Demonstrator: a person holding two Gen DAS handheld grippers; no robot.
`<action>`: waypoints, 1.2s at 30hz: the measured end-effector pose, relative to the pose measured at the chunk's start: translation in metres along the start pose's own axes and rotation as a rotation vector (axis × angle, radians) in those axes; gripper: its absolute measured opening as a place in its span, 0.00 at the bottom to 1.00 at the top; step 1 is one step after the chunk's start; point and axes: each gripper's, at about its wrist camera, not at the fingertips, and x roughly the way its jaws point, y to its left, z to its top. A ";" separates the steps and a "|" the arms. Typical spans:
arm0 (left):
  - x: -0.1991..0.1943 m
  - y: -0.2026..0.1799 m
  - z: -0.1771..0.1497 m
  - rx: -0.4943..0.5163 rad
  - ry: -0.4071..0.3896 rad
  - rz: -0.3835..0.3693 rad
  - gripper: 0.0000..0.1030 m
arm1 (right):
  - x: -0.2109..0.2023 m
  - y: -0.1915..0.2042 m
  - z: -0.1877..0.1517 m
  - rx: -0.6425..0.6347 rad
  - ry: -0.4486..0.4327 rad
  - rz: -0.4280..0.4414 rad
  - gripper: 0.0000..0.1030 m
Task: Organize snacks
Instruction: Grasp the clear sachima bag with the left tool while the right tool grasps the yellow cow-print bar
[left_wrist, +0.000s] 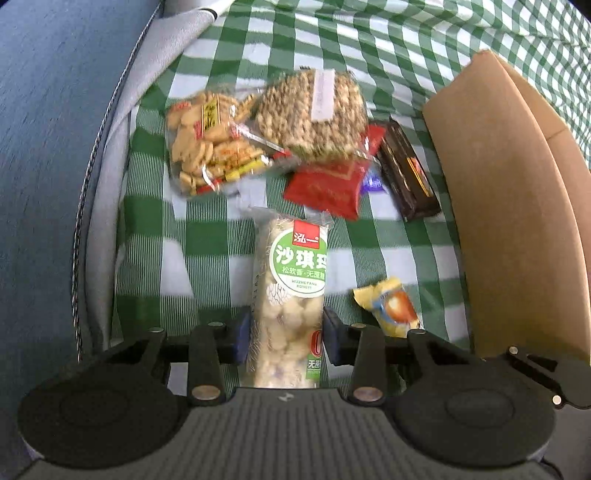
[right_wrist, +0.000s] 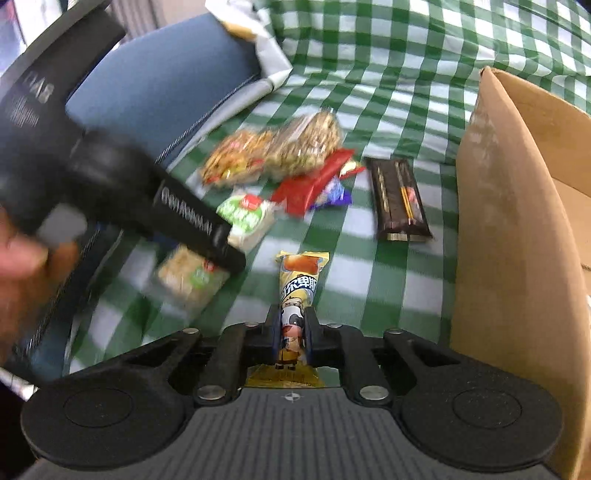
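Observation:
My left gripper (left_wrist: 286, 334) is shut on a clear pack of pale puffed-rice cake with a green label (left_wrist: 291, 295), held above the checked cloth. My right gripper (right_wrist: 291, 332) is shut on a thin yellow snack packet with a cow picture (right_wrist: 297, 295). In the right wrist view the left gripper (right_wrist: 225, 243) shows at left with the green-label pack (right_wrist: 243, 218). The yellow packet (left_wrist: 389, 306) also shows in the left wrist view. Several snacks lie ahead: a cracker bag (left_wrist: 207, 144), a seed-brittle bag (left_wrist: 310, 110), a red packet (left_wrist: 327, 186) and a dark chocolate bar (left_wrist: 406, 173).
An open cardboard box (right_wrist: 517, 240) stands at the right on the green-and-white checked cloth (right_wrist: 388, 92). A blue cushion (right_wrist: 159, 85) lies at the left. Another green-label rice cake pack (right_wrist: 192, 277) lies on the cloth below the left gripper.

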 end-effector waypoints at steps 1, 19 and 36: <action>-0.002 0.000 -0.003 -0.009 0.006 -0.003 0.42 | -0.002 0.001 -0.003 -0.007 0.012 0.001 0.12; -0.009 -0.028 -0.021 -0.050 0.010 0.043 0.45 | -0.005 -0.008 -0.023 0.039 0.072 0.020 0.24; 0.003 -0.030 -0.017 -0.065 0.036 0.036 0.45 | 0.001 -0.008 -0.024 0.016 0.080 0.005 0.24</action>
